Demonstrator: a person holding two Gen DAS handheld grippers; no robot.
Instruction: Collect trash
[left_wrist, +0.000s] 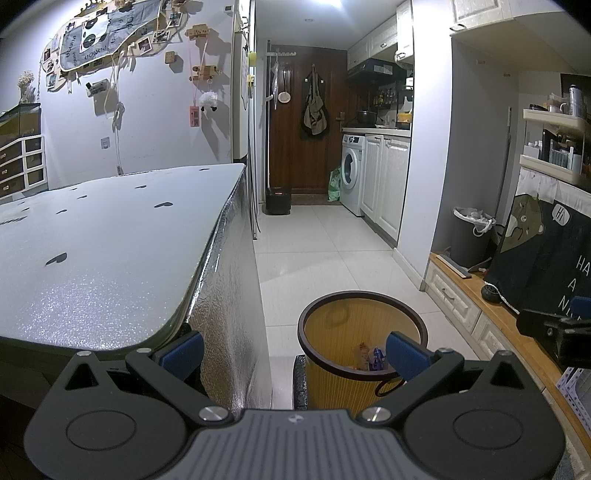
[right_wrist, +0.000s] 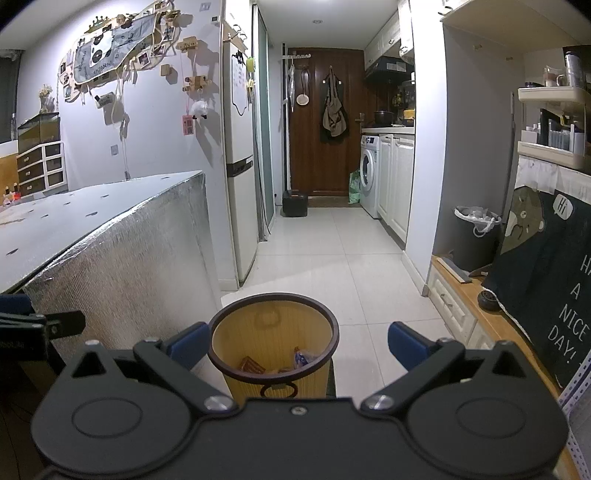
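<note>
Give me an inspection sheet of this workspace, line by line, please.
Surface: table with a silver cover dotted with small dark marks; no trash seen on it.
Job's things: yellow bin on the floor beside the table, wrappers lying at the bottom.
Clutter: grey bin with a white liner by the right wall; green bag near the washing machine.
Grippers: left hand-held gripper open, empty; right hand-held gripper open, empty, above the yellow bin.
Cables: cord hanging on the left wall.
Surroundings: tiled floor, fridge, brown door, dark cloth with a bear picture.
</note>
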